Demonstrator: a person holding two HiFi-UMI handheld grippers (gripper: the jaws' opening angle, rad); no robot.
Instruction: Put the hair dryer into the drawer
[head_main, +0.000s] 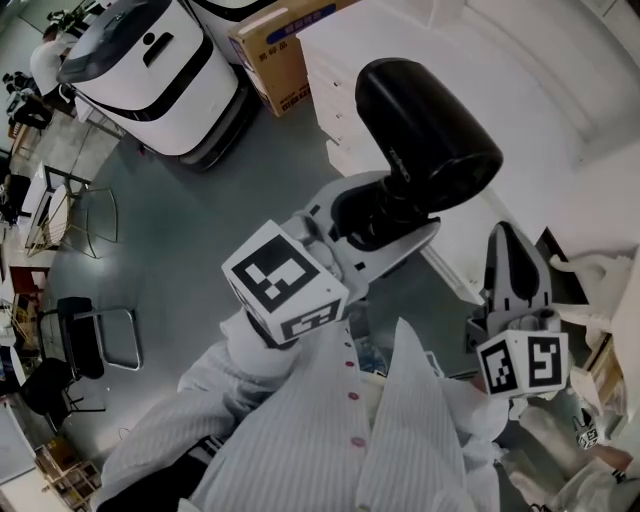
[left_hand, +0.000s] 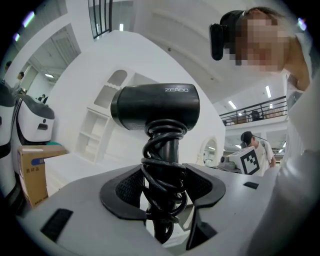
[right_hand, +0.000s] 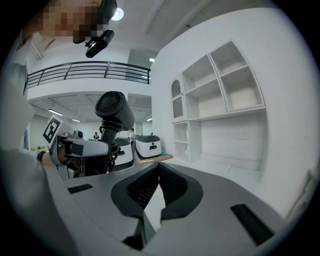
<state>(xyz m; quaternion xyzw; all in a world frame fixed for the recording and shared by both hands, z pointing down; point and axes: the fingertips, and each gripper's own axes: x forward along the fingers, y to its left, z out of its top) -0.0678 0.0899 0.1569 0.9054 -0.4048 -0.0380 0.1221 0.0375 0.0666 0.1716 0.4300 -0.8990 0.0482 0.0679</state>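
Note:
A black hair dryer (head_main: 425, 130) with its cord wound round the handle is held upright in the air. My left gripper (head_main: 385, 215) is shut on that handle. In the left gripper view the hair dryer (left_hand: 155, 107) stands between the jaws of the left gripper (left_hand: 162, 187), barrel pointing sideways. My right gripper (head_main: 512, 240) is to the right and lower, shut with nothing in it. The right gripper view shows its own closed jaws at the right gripper (right_hand: 156, 182) and the hair dryer (right_hand: 114, 111) off to the left. A white drawer unit (head_main: 335, 100) stands beyond the dryer.
A white wheeled machine (head_main: 150, 70) and a cardboard box (head_main: 275, 50) stand on the grey floor at the back left. Metal chairs (head_main: 95, 340) are at the left. White built-in shelves (right_hand: 225, 85) line the wall on the right.

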